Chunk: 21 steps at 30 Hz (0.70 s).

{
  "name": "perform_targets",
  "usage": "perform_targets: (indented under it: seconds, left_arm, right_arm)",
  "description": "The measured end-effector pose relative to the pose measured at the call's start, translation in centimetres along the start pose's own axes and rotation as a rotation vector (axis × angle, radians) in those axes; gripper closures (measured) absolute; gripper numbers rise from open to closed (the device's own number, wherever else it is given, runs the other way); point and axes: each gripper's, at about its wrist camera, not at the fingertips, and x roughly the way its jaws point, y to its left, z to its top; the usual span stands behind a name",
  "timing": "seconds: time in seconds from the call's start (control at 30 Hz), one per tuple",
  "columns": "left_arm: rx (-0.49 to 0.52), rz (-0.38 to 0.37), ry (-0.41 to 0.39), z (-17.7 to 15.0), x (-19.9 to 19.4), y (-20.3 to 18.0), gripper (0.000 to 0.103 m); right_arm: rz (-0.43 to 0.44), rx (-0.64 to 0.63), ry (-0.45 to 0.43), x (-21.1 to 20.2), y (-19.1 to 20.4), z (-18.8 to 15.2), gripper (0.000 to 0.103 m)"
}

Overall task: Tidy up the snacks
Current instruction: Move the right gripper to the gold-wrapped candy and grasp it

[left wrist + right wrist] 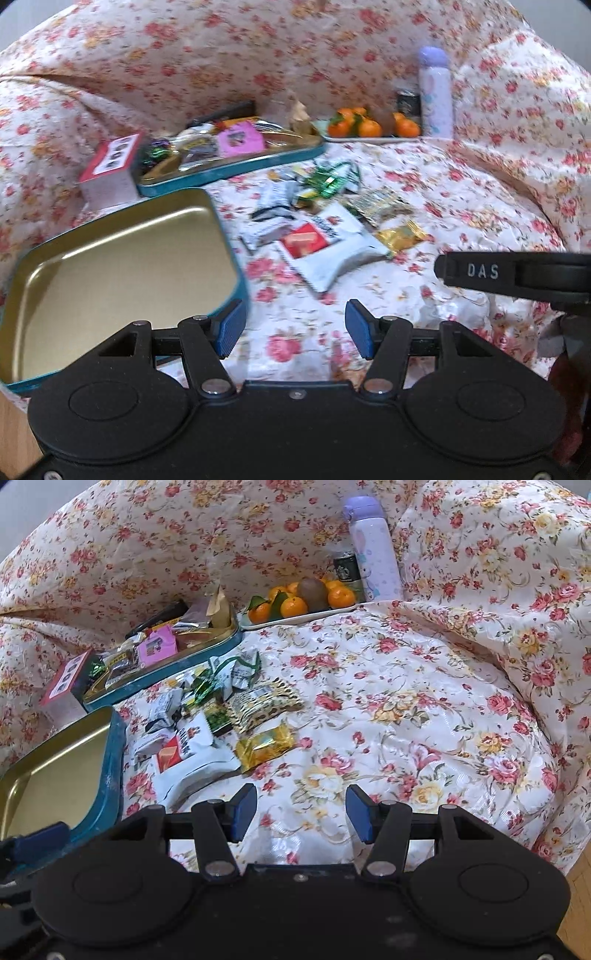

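Observation:
Loose snack packets lie in a heap on the floral cloth: a large white packet [328, 247] [195, 760], a gold packet [400, 236] [264, 747], a leopard-print packet [264, 701] and green-wrapped sweets [328, 181]. An empty teal tin with a gold inside [122, 273] [55, 775] lies to their left. A second teal tin [236, 162] [166, 664] behind holds several snacks. My left gripper [295, 330] is open and empty beside the empty tin. My right gripper [301, 812] is open and empty, near the white packet.
A white tray of mandarins [369, 127] [295, 603] with a kiwi, a dark can [345, 568] and a lilac flask [436, 92] [373, 546] stand at the back. A small red-and-white box [110, 170] sits far left. Floral cloth rises behind and right.

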Motion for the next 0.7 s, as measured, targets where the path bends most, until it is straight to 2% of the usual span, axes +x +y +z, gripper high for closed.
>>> perform_targets:
  seconds: [0.37, 0.47, 0.6, 0.7]
  left_arm:
    - [-0.021, -0.002, 0.095, 0.2, 3.5, -1.8, 0.041]
    - [-0.044, -0.001, 0.128, 0.1, 4.4, -1.6, 0.041]
    - [-0.064, 0.000, 0.127, 0.0, 4.6, -1.4, 0.040]
    - [-0.072, 0.005, 0.127, -0.1, 4.8, -1.3, 0.035]
  right_arm:
    - [0.081, -0.012, -0.011, 0.9, -0.8, 1.3, 0.046]
    - [0.149, -0.037, 0.008, 1.6, -0.4, 1.9, 0.046]
    - [0.239, -0.031, 0.042, 2.8, 0.2, 2.9, 0.046]
    - [0.280, -0.005, 0.078, 4.1, 0.5, 3.7, 0.046]
